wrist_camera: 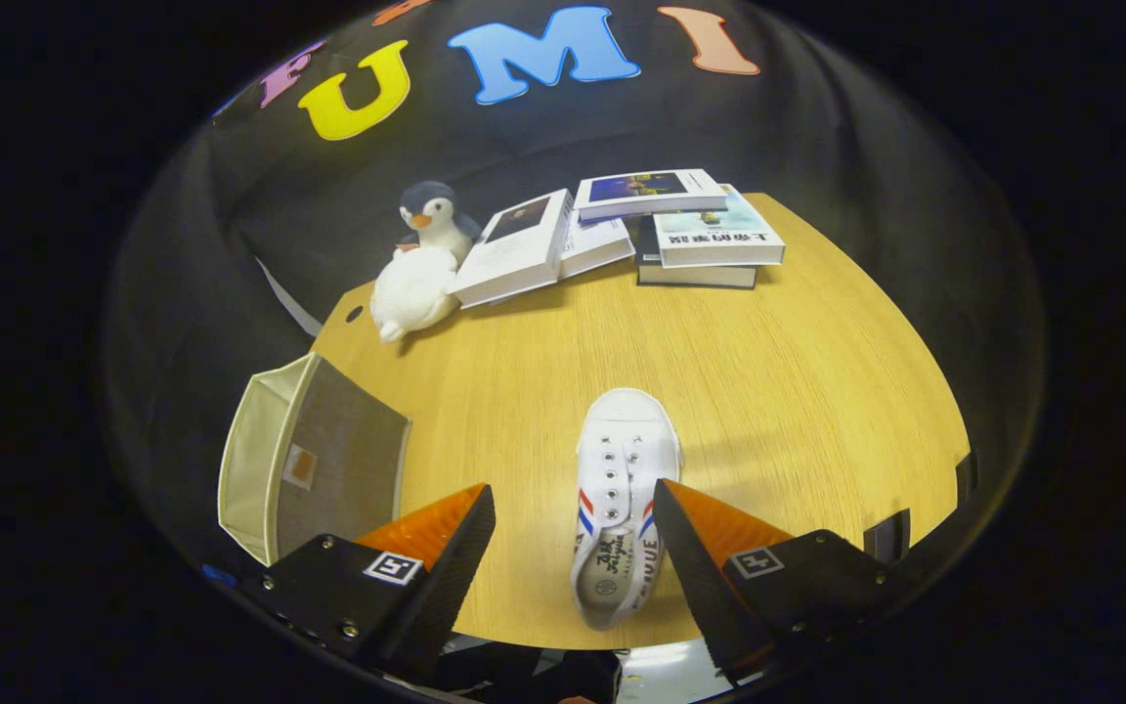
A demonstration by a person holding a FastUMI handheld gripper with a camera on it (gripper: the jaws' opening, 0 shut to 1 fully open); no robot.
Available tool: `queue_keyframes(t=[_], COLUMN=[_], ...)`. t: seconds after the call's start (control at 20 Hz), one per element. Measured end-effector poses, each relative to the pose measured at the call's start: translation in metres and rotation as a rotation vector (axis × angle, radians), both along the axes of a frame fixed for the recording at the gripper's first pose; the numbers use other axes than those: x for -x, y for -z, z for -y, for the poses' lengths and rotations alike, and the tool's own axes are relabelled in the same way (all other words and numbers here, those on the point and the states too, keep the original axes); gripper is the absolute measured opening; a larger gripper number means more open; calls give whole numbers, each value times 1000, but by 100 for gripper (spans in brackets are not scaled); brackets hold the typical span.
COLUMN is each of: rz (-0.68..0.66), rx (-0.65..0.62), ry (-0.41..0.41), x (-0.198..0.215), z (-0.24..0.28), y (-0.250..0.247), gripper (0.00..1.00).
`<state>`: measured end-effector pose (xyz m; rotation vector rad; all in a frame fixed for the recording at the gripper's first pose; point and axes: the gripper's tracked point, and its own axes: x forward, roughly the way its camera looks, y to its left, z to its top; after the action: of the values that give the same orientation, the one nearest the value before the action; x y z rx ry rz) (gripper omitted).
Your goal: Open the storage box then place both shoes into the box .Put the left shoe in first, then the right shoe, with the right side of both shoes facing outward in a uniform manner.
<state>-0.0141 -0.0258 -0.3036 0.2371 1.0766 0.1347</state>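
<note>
1. The tool [573,518] hangs above the near part of the surface [798,391] with its fingers spread wide, gripping nothing.
2. A white shoe [622,489] lies between the fingers, toe pointing away, heel close to the near edge; neither finger touches it.
3. Bare wood lies ahead of the shoe and off to the right, out to the curved right edge.
4. The storage box [314,460] sits to the left of the left finger, at the left edge of the surface.
5. Far beyond, along the back edge, a toy penguin [436,220] and a white soft toy [414,291] sit beside a pile of books [622,230], well apart from the shoe.
</note>
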Motion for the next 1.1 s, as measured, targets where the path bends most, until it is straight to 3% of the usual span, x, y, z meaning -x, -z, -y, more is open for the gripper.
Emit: queue_keyframes(t=[0.8,1.0,1.05,1.1], rz=[-185,-218,-225,-233], rx=[180,151,150,149], ry=[-40,-45,-51,-52], x=[4,1,1,2], z=[48,35,33,33], y=[95,98,102,102], gripper=[95,89,80,78])
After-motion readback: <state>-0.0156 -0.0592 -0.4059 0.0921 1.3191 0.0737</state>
